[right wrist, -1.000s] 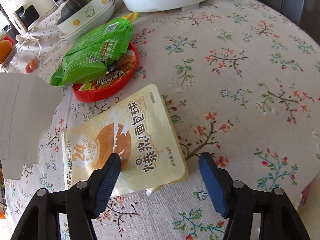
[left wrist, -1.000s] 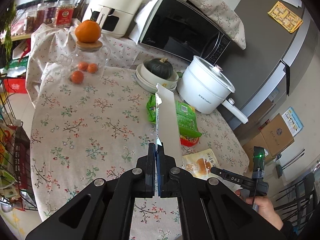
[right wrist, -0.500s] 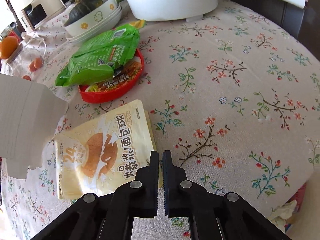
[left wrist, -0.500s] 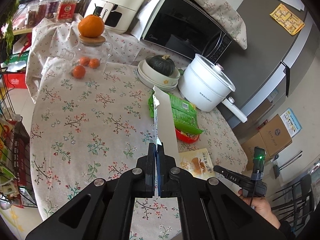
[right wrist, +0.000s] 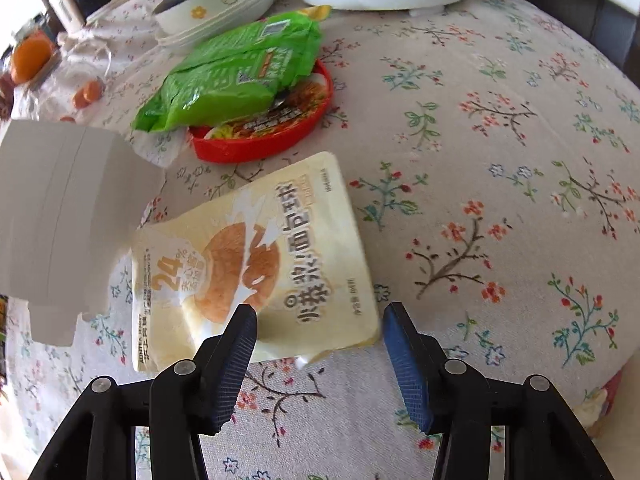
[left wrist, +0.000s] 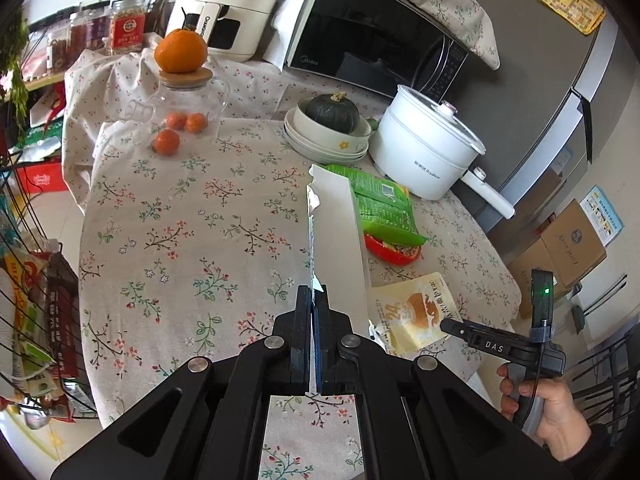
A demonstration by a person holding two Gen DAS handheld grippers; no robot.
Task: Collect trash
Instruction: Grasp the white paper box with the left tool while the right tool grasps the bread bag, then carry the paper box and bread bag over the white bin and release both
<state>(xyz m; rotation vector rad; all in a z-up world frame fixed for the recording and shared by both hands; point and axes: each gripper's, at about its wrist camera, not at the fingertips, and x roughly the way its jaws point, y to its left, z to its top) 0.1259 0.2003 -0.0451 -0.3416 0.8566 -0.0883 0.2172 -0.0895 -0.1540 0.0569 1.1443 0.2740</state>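
My left gripper (left wrist: 315, 300) is shut on a torn white cardboard piece (left wrist: 336, 240) that it holds upright above the floral table; the same cardboard (right wrist: 60, 216) shows at the left in the right wrist view. A yellow snack packet (right wrist: 256, 260) lies flat near the table's front edge. My right gripper (right wrist: 320, 316) is open just over the packet's near end, one finger above the packet and one beside its corner. Behind it a green wrapper (right wrist: 236, 76) rests on a red noodle-bowl lid (right wrist: 264, 136). In the left wrist view the packet (left wrist: 416, 312) lies right of the cardboard.
A white electric pot (left wrist: 428, 152), stacked bowls with a dark squash (left wrist: 328, 128) and a glass jar with oranges (left wrist: 184, 96) stand at the back. A microwave (left wrist: 372, 36) and air fryer (left wrist: 228, 4) sit behind. A wire rack (left wrist: 32, 312) is at left, cardboard boxes (left wrist: 560, 248) at right.
The right gripper was open a second ago, shut half a second ago behind the packet, and is open again now, closer over the packet. The left gripper drew back, still holding the cardboard.
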